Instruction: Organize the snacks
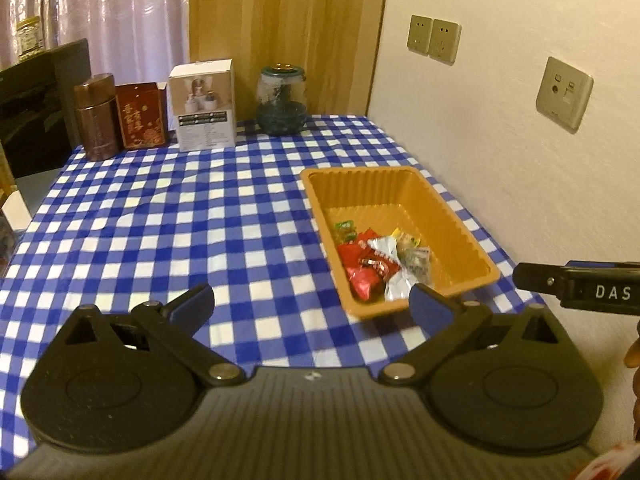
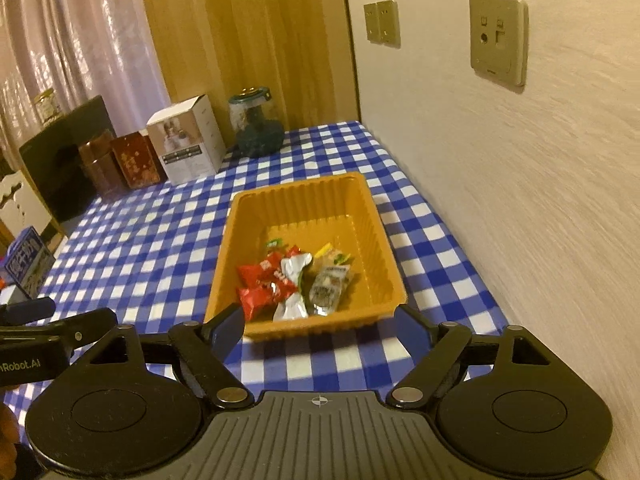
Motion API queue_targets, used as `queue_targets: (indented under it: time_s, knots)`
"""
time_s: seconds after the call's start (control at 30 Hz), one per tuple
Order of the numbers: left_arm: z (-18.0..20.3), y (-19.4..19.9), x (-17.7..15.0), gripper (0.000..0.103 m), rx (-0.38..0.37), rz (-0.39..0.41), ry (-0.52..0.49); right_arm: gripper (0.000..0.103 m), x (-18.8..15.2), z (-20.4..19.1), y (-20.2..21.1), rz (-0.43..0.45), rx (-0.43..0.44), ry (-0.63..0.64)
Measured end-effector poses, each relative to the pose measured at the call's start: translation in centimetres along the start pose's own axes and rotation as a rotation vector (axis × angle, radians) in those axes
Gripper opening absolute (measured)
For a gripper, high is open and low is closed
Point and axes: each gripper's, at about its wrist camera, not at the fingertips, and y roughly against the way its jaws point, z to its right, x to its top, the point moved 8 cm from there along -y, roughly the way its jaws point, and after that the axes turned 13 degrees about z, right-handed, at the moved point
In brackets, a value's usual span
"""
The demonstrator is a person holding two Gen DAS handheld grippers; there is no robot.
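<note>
- My left gripper (image 1: pixel 312 300) stands wide open with nothing between its blue pads; it hangs over the checked tablecloth (image 1: pixel 160 220), just left of the tray's near corner.
- My right gripper (image 2: pixel 320 328) is also spread wide and empty, its fingertips flanking the near rim of the orange plastic tray (image 2: pixel 384 240).
- Snacks sit in a loose heap at the near end of the tray: red wrapped snacks (image 2: pixel 260 284), a silver foil packet (image 2: pixel 294 280), a clear packet with dark print (image 2: pixel 328 288), and a small green one (image 2: pixel 274 243) behind.
- I see no loose snacks on the cloth in either view, so I judge the sorting near done.
- Handling, my estimate: the packets are light, crinkly and slippery, easily crushed. Pinch a sealed end flap, not the filled middle.
- The tray looks thin-walled, ribbed and flexible. I would grip its rim at a short end; a one-sided lift may tip the contents.
</note>
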Motion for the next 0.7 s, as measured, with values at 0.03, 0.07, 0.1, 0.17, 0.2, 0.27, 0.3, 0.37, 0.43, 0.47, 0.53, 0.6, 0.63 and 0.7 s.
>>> queue_targets:
  time_s: [0.03, 0.07, 0.1, 0.17, 0.2, 0.27, 0.3, 0.37, 0.43, 0.47, 0.53, 0.6, 0.63, 0.7]
  knots:
    - [0.0, 0.5, -0.2, 0.103, 0.004, -0.001, -0.001, 0.081, -0.3, -0.3, 0.5, -0.002, 0.001, 0.004]
    - [0.0, 0.9, -0.4, 0.103, 0.007, -0.002, -0.002, 0.081, -0.5, -0.5, 1.0, -0.004, 0.004, 0.008]
    - [-0.1, 1.3, -0.6, 0.103, 0.011, -0.005, -0.002, 0.081, -0.7, -0.8, 1.5, -0.005, 0.005, 0.012]
    - [-0.2, 2.0, -0.9, 0.103, 0.017, -0.013, 0.004, 0.081, -1.0, -1.2, 2.3, -0.006, 0.004, 0.021]
    - [-0.2, 2.4, -1.0, 0.103, 0.019, -0.016, 0.009, 0.081, -1.1, -1.4, 2.6, -0.008, 0.003, 0.025]
    - [-0.3, 3.1, -1.2, 0.103, 0.024, -0.016, 0.013, 0.081, -1.4, -1.9, 3.4, -0.011, 0.005, 0.032]
    - [-0.3, 3.4, -1.3, 0.103, 0.025, -0.016, 0.011, 0.081, -1.5, -2.0, 3.7, -0.011, 0.006, 0.033]
    - [-0.5, 4.2, -1.4, 0.103, 0.032, -0.014, 0.005, 0.081, -1.8, -2.3, 4.4, -0.01, 0.005, 0.032]
    - [-0.7, 4.7, -1.8, 0.103, 0.043, -0.017, 0.005, 0.081, -2.2, -2.4, 5.0, -0.009, 0.001, 0.028]
    - [-0.8, 5.0, -1.9, 0.103, 0.046, -0.018, 0.007, 0.081, -2.4, -2.5, 5.2, -0.011, 0.0, 0.027]
    - [-1.0, 5.5, -2.3, 0.103, 0.048, -0.023, 0.015, 0.081, -2.9, -2.6, 5.6, -0.018, -0.005, 0.033]
    - [-1.1, 6.0, -2.7, 0.103, 0.05, -0.026, 0.019, 0.081, -3.3, -2.8, 6.1, -0.021, -0.007, 0.043]
    - [-1.1, 6.2, -2.8, 0.103, 0.05, -0.028, 0.017, 0.081, -3.5, -2.9, 6.3, -0.023, -0.006, 0.043]
    - [-1.1, 6.6, -3.1, 0.103, 0.052, -0.028, 0.012, 0.081, -3.8, -3.0, 6.6, -0.022, -0.005, 0.042]
